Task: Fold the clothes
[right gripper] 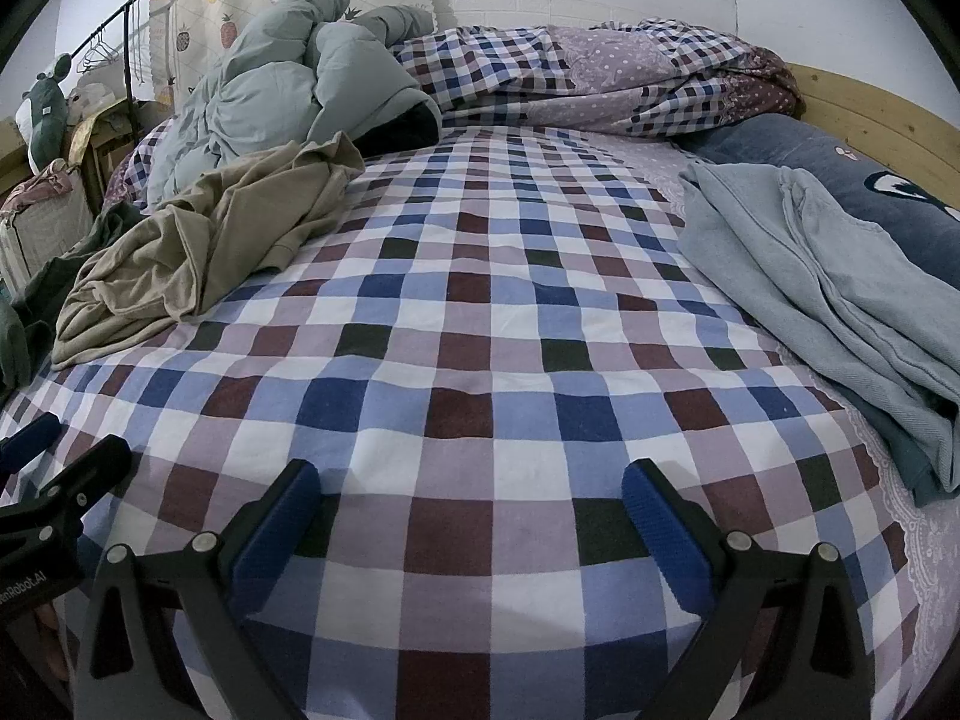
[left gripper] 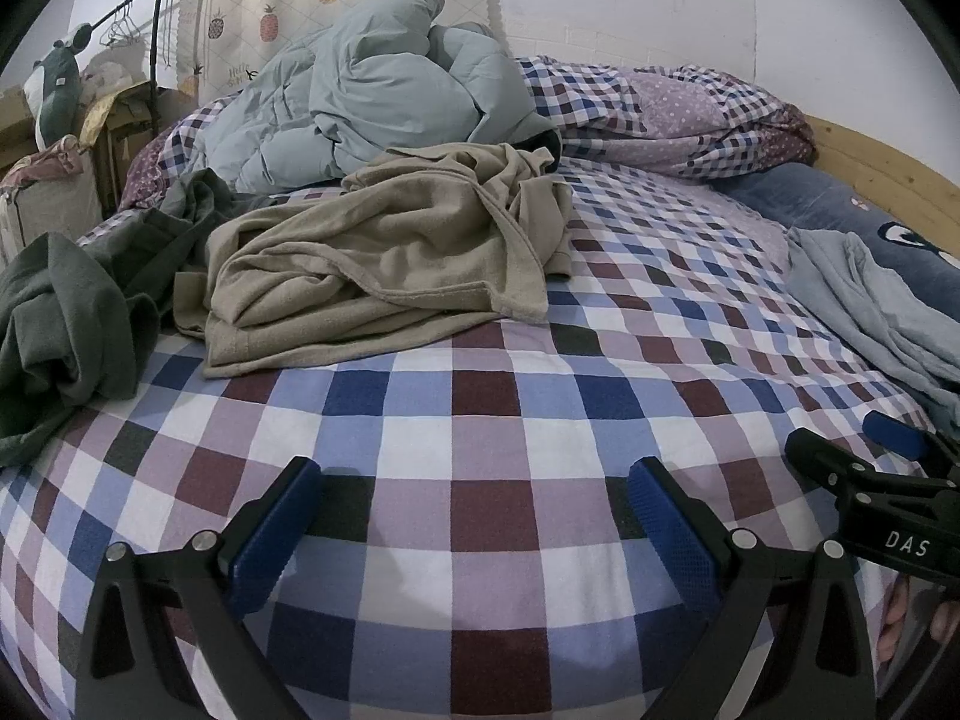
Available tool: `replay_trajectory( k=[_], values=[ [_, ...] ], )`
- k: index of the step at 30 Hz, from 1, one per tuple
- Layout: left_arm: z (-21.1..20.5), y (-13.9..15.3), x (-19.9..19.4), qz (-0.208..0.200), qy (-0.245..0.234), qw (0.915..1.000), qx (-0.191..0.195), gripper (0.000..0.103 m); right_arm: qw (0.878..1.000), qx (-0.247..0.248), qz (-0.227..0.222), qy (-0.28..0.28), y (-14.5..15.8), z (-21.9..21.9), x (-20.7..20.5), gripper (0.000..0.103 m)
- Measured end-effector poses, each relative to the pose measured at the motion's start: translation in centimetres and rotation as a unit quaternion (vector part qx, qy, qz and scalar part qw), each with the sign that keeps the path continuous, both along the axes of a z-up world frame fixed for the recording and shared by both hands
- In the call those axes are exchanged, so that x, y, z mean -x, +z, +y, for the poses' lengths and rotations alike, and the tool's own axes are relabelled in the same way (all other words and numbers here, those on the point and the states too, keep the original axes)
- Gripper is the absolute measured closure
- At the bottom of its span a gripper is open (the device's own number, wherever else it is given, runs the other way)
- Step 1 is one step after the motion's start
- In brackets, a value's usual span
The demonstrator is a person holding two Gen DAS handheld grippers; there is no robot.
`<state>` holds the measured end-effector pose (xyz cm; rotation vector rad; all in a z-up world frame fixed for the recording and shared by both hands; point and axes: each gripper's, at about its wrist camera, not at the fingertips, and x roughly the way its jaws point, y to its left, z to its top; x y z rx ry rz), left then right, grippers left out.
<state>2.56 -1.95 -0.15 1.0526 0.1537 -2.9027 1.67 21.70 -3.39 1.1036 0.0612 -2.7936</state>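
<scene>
A crumpled beige garment [left gripper: 390, 258] [right gripper: 198, 252] lies on the checked bed sheet [left gripper: 480, 420] [right gripper: 480, 360], left of the middle. A dark green garment [left gripper: 66, 324] is bunched at the left edge. A pale blue garment [left gripper: 882, 300] [right gripper: 840, 294] lies loosely folded on the right. My left gripper [left gripper: 474, 510] hovers open over bare sheet, well in front of the beige garment. My right gripper [right gripper: 468, 510] is open too, over bare sheet with nothing between its fingers. The right gripper's tip [left gripper: 870, 456] shows at the lower right of the left wrist view.
A pale blue duvet [left gripper: 372, 84] and a checked quilt [left gripper: 660, 114] are heaped at the back of the bed. A dark blue pillow [right gripper: 852, 174] rests against the wooden headboard [right gripper: 888, 120] on the right. A clothes rack [left gripper: 156, 42] and boxes stand to the left.
</scene>
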Motion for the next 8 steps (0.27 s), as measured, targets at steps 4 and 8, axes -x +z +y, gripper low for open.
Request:
replay_trajectory(
  k=[4,8],
  values=[
    [0.01,0.03,-0.01,0.001,0.000,1.0000,-0.001,0.000,1.000,0.002,0.000,0.000,0.00,0.03,-0.02,0.000],
    [-0.01,0.00,-0.06,0.001,0.000,1.0000,-0.002,0.000,1.000,0.005,-0.001,0.000,-0.01,0.05,-0.10,0.000]
  ],
)
